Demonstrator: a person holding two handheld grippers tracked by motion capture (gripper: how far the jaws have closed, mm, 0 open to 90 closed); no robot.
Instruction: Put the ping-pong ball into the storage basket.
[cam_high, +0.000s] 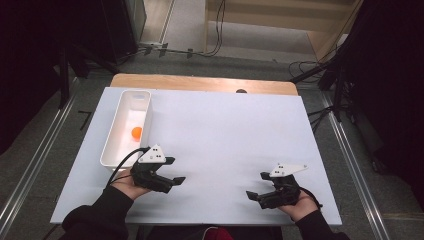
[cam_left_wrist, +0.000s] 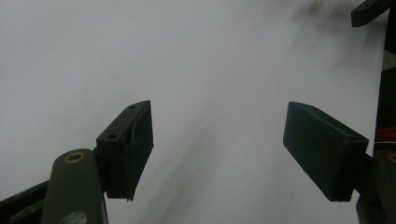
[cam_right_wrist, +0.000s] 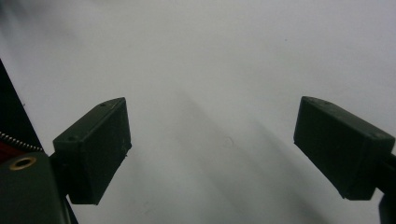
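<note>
An orange ball (cam_high: 136, 132) lies inside a long white bin (cam_high: 111, 150) at the table's left. My left gripper (cam_high: 176, 170) rests low near the front left of the white table, just right of the bin's near end, pointing right. In the left gripper view its jaws (cam_left_wrist: 218, 149) stand apart with only bare table between them. My right gripper (cam_high: 256, 186) sits at the front right, pointing left toward the other one. In the right gripper view, the right gripper (cam_right_wrist: 212, 144) has its jaws wide apart over bare table, holding nothing.
The white table surface (cam_high: 225, 130) stretches between and beyond the grippers. A wooden edge (cam_high: 200, 82) runs along the back. Cables and dark stands sit on the floor behind and to both sides. A tip of the right gripper (cam_left_wrist: 369, 9) shows at the top right of the left gripper view.
</note>
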